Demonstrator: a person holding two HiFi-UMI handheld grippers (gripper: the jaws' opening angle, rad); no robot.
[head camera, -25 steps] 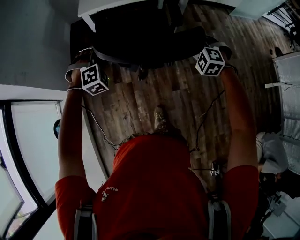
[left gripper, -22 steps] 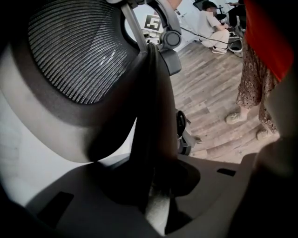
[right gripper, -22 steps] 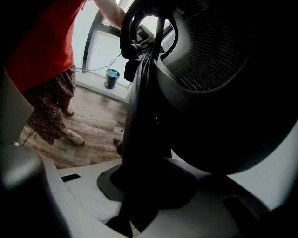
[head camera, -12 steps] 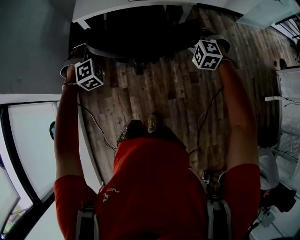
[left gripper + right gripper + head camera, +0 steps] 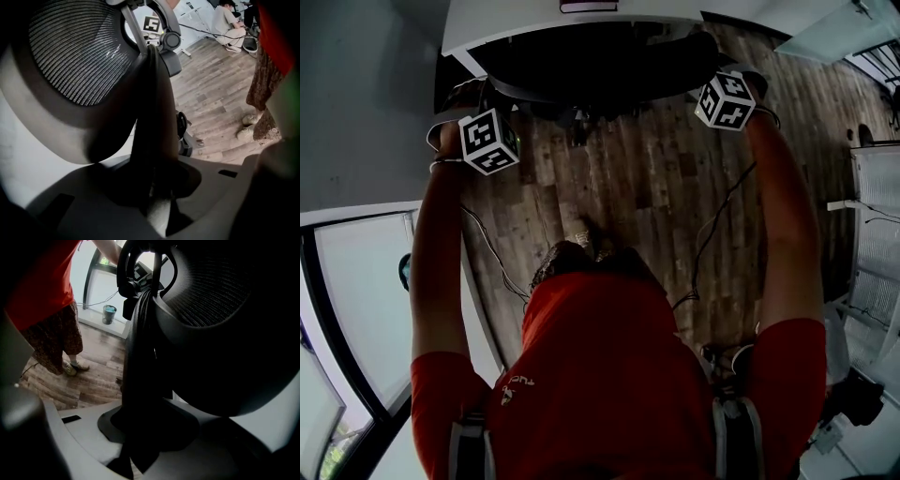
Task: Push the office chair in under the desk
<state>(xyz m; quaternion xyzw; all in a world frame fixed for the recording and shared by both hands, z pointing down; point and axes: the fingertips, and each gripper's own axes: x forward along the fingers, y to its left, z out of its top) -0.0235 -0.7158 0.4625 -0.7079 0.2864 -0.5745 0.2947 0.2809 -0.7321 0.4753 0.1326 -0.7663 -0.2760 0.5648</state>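
The office chair (image 5: 600,66) stands mostly tucked under the white table (image 5: 516,23), with its back toward the person on the wood floor (image 5: 656,197). The left hand-held gripper (image 5: 157,206) is clenched on one side edge of the mesh backrest (image 5: 79,51). The right hand-held gripper (image 5: 136,451) grasps the opposite edge.

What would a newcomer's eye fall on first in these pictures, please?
The black chair, at the top of the head view, sits partly under the white desk. The left gripper and right gripper each clamp one edge of it. The person's red shirt fills the lower middle.
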